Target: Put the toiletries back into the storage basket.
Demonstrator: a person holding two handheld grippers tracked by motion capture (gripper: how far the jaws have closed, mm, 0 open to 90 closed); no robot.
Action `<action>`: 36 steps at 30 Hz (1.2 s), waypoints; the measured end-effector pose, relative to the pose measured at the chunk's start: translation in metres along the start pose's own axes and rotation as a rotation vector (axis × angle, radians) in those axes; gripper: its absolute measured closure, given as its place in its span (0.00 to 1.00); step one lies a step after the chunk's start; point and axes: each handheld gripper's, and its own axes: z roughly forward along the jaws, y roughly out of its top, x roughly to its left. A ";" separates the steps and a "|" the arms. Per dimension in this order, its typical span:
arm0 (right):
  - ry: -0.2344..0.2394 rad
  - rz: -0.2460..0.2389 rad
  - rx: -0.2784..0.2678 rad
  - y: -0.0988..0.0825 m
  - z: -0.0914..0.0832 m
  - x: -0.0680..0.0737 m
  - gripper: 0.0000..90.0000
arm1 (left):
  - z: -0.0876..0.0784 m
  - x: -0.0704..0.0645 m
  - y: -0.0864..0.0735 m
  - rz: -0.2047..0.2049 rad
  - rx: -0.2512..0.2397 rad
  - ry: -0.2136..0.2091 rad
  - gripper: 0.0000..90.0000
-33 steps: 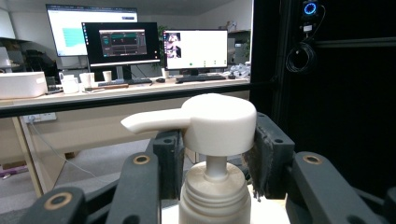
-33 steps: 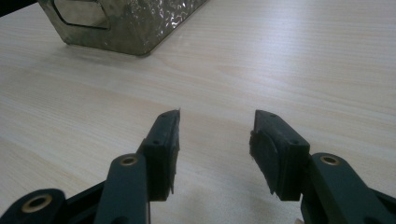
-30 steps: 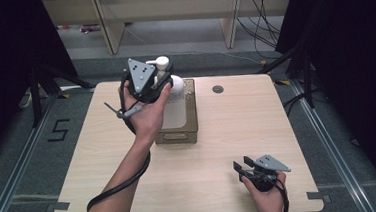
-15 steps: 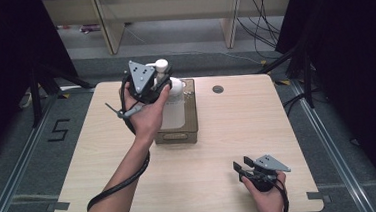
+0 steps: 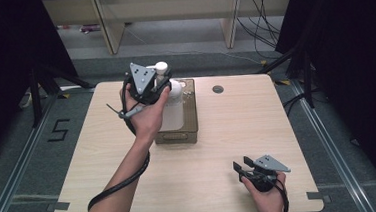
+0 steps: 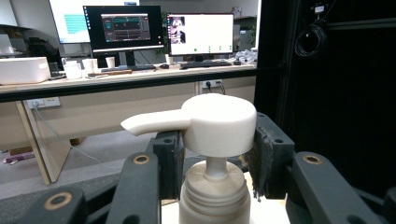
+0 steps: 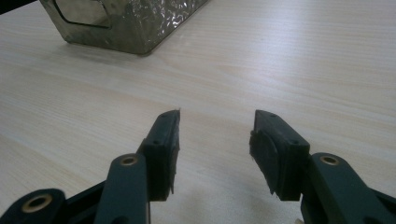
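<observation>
Fingers [image 6: 168, 158] of left gripper [image 6: 212, 163] pinching pump bottle [image 6: 212, 186] under its head, right gripper [image 7: 215, 140] spread idle; I'd fear bottle twisting loose over tray [image 5: 193, 116].

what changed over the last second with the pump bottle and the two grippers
Nothing visibly changed. The left gripper stays shut on the white pump bottle over the dark tray, its pads at the pump head. The right gripper stays open and empty near the table's front edge.

Pump bottle [image 6: 215, 186] body cut off by bottom edge.
</observation>
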 end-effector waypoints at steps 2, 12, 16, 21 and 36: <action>-0.001 -0.002 -0.002 0.000 0.000 0.000 0.58 | 0.000 0.000 -0.001 0.001 0.001 -0.001 0.66; -0.006 -0.014 0.004 0.000 -0.001 0.000 0.58 | 0.002 0.001 -0.007 -0.012 0.025 0.000 0.66; -0.004 -0.005 0.008 0.000 -0.001 0.001 0.58 | 0.002 0.001 -0.008 -0.014 0.027 0.000 0.66; 0.018 0.021 -0.001 -0.001 0.001 0.002 0.58 | 0.002 0.000 -0.009 -0.012 0.029 0.001 0.66; 0.015 0.041 -0.004 -0.001 0.002 0.004 0.58 | 0.001 0.000 -0.016 -0.017 0.043 -0.002 0.66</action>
